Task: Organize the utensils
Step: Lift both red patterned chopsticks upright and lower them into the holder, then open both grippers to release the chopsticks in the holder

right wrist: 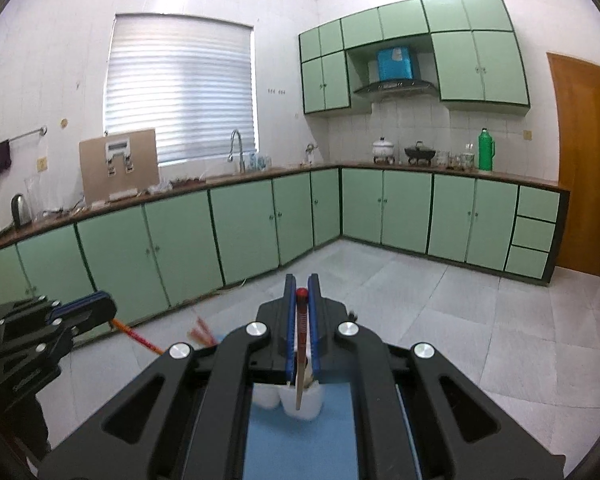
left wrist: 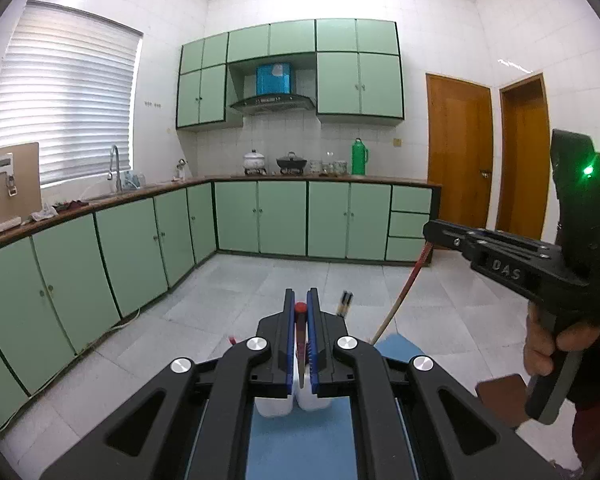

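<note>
Both grippers clamped: left gripper on red-capped wooden chopstick; right gripper on red-tipped wooden chopstick above white plastic holder cups. "DAS" embossed on right gripper body.

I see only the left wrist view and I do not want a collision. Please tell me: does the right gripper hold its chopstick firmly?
Observer: Yes. In the right wrist view the right gripper has its jaws shut on a red-tipped chopstick.
Operator: Where does its lower end point?
Observer: It hangs in line with the right cup of the white holder. I cannot tell whether it is inside.
Operator: Is anything at the counter's far left?
Observer: A kettle stands there.
</note>
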`<state>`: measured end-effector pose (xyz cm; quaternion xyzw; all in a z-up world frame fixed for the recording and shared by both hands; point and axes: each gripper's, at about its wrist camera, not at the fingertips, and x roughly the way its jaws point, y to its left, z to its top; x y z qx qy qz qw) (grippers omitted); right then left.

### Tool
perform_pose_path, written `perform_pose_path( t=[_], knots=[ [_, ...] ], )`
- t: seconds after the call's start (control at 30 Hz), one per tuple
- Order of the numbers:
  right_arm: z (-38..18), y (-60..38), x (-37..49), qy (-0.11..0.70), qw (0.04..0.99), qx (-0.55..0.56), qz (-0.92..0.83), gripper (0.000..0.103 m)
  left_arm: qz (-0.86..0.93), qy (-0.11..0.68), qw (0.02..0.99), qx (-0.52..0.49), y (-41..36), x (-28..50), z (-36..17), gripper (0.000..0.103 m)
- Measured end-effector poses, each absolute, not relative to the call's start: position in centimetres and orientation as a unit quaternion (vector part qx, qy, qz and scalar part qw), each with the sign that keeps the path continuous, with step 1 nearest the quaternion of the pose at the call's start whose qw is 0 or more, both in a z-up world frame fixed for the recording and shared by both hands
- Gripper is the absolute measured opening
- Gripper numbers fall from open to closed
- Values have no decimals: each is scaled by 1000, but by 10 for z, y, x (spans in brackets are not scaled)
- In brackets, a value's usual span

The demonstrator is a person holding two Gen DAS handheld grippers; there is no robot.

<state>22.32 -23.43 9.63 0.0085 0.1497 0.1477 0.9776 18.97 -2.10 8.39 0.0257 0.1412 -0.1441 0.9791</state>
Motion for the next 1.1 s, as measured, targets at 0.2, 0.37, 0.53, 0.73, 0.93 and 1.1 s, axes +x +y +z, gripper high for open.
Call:
perform_pose_path(
  t=[0.2,0.37,0.53,0.73,0.93,1.1],
  knots=[
    [99,-224,263,143,980,6,138,5,-133,132,982,22,-18,226,92,5],
    [91,-214,284,147,980,-8,135,5,-132,154,979,21,-17,257,80,5],
    [89,-213,291,149,978,-4,144,5,-132,173,976,25,-18,274,62,5],
    [110,-221,280,131,977,12,167,5,-131,182,974,18,-14,285,51,5],
    [107,-212,290,121,979,-2,163,5,-132,188,973,19,-16,295,47,5],
    [90,-208,310,132,978,8,159,5,-129,195,972,20,-19,303,42,5]
  ],
)
